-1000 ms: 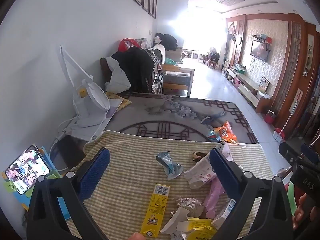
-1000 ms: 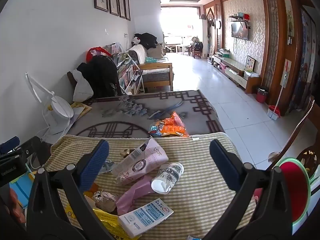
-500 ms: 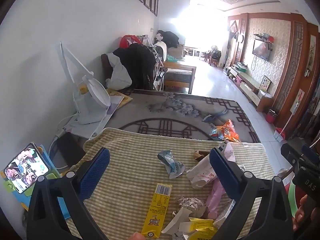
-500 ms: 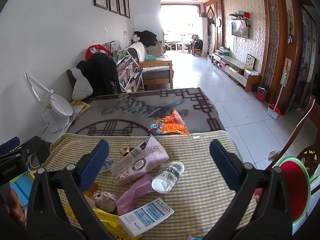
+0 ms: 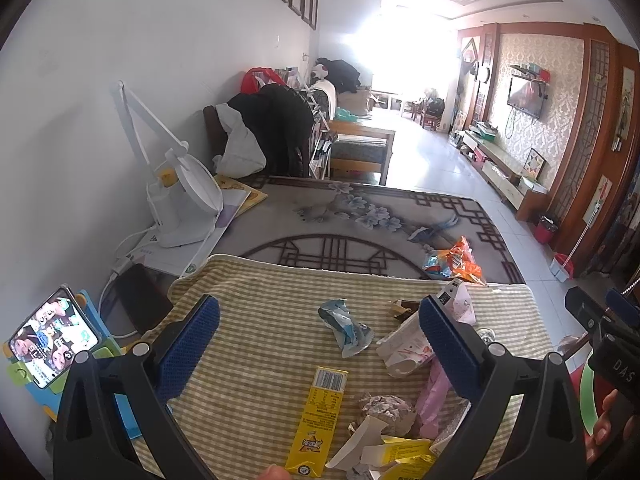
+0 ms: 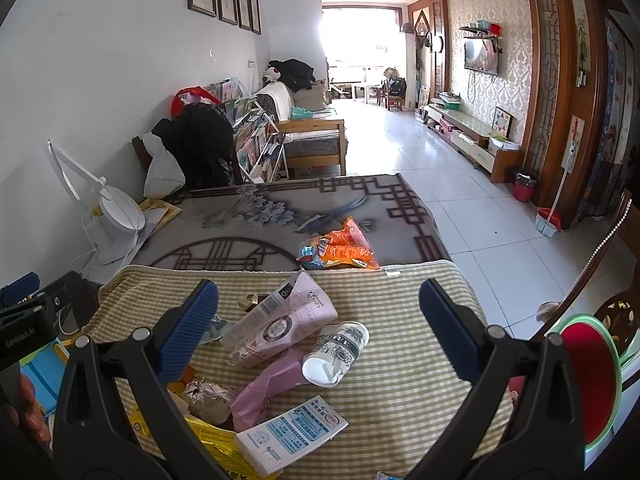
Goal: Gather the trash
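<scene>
Trash lies scattered on a striped cloth [image 5: 260, 312] over the table. In the left wrist view a yellow box [image 5: 318, 414], a crumpled blue wrapper [image 5: 346, 328], a pink-white carton [image 5: 404, 350] and a paper wad [image 5: 384, 406] lie between the fingers of my open left gripper [image 5: 320, 334], which hovers above them. The right wrist view shows the pink carton [image 6: 280, 320], a small white cup [image 6: 336, 350] on its side, a blue-white packet [image 6: 292, 434] and an orange snack bag [image 6: 340, 250]. My right gripper [image 6: 320, 312] is open and empty above them.
A white desk lamp [image 5: 180, 200] and books stand at the table's left by the wall. A phone on a blue stand [image 5: 52, 336] is at the near left. A red bin with a green rim [image 6: 592, 384] sits at the right, below the table edge. A chair with dark clothes [image 6: 200, 148] stands behind.
Both views have shifted slightly; the trash sits a little lower and nearer in the left wrist view. Both grippers stay open. Nothing on the cloth has moved.
</scene>
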Motion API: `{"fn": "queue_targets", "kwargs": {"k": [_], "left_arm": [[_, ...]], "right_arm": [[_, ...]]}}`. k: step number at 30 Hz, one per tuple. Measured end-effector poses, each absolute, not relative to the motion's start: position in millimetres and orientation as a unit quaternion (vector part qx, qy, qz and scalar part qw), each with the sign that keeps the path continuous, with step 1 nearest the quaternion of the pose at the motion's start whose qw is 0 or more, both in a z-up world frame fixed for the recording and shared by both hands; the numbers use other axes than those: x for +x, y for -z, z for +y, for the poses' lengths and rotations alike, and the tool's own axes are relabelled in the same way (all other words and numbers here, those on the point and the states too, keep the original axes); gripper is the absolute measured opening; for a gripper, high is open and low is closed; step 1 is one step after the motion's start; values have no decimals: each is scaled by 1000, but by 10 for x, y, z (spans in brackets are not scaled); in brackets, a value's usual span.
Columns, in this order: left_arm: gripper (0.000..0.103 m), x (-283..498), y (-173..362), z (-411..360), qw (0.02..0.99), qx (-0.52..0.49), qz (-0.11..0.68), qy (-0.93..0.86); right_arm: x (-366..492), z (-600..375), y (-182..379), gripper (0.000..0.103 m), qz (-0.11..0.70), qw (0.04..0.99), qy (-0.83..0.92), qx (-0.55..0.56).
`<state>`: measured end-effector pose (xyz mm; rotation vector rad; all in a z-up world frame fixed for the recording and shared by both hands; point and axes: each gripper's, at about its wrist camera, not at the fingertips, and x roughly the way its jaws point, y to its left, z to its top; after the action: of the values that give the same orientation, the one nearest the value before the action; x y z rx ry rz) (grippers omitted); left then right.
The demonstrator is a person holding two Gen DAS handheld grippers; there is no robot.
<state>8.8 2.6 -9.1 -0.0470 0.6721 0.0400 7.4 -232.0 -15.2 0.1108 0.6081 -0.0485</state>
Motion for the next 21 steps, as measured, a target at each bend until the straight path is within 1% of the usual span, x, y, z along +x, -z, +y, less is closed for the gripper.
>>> {"fn": "queue_targets", "kwargs": {"k": [21], "left_arm": [[95, 145, 82, 45, 943, -20, 332, -25]], "right_arm": [[93, -2326, 175, 99, 300, 952, 27, 56]]}}
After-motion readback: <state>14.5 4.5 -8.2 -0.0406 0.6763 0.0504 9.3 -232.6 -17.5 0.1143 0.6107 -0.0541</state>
